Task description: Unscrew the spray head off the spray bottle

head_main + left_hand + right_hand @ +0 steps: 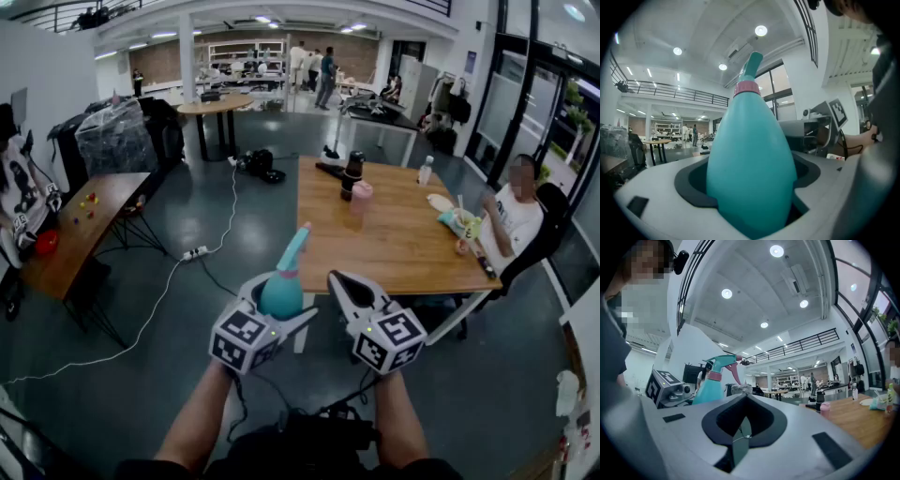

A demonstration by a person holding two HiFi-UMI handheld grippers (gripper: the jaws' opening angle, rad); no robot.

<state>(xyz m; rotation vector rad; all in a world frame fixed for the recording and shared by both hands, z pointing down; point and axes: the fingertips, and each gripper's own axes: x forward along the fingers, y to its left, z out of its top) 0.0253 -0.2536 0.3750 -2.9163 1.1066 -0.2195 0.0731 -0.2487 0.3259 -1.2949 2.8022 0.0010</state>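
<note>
A teal spray bottle (281,294) with a pink collar and a teal spray head (294,247) stands upright in my left gripper (278,305), which is shut on its body. In the left gripper view the bottle (750,159) fills the space between the jaws, with the collar (746,87) and spray head (753,63) above. My right gripper (339,279) is held level just right of the bottle, shut and with nothing in it. The right gripper view shows its jaws closed together (742,430), with the bottle (706,385) and its pink-triggered head (724,363) off to the left, apart from them.
A wooden table (403,246) lies ahead with a dark bottle (352,174) and a pink cup (361,191); a person (509,221) sits at its right side. A low wooden bench (82,230) stands on the left. A cable and power strip (194,253) lie on the floor.
</note>
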